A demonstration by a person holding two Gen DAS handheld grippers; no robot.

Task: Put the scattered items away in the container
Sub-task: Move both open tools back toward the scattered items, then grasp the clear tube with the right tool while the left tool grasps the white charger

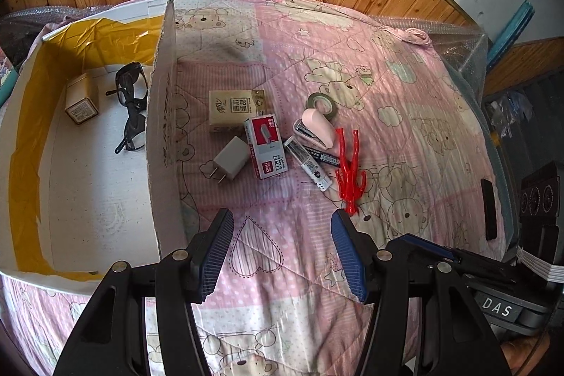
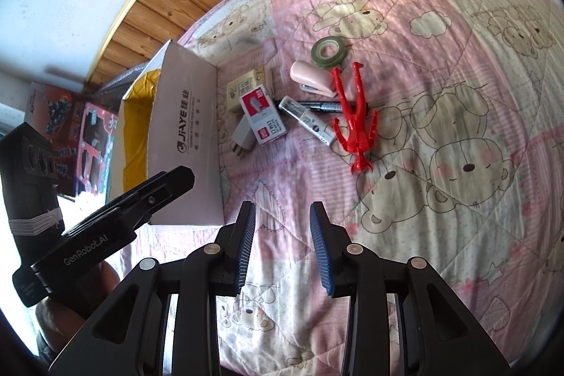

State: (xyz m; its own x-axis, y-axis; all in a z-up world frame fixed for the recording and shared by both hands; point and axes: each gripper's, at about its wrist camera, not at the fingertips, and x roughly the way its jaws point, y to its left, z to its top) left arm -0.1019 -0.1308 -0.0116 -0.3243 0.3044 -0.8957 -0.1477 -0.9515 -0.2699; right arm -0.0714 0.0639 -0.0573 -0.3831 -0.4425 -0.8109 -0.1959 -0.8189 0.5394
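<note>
Two grippers hover empty above a pink quilt (image 1: 405, 34), fingers spread.
Left wrist view: left gripper (image 1: 282, 251) released; cardboard box (image 1: 160, 115) at left holds sunglasses (image 1: 132, 104) and small tin (image 1: 81, 99); charger (image 1: 231, 158), staple box (image 1: 267, 147), red figure (image 1: 349, 166) lie right of it.
Right wrist view: right gripper (image 2: 283, 247) released, near side; stapler (image 2: 312, 76), tape roll (image 2: 329, 47) far.

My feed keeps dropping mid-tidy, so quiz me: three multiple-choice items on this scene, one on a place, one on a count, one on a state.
1. Where are the black glasses?
A. On the quilt
B. Inside the cardboard box
C. In the left gripper

2. How many items lie in the cardboard box?
A. Two
B. Four
C. None

3. What state is the right gripper in?
A. Shut on the red figure
B. Shut, empty
C. Open, empty

Answers:
1 B, they lie on the box floor.
2 A, only the glasses and a small tin are in there.
3 C, its jaws stand apart over bare quilt.
</note>
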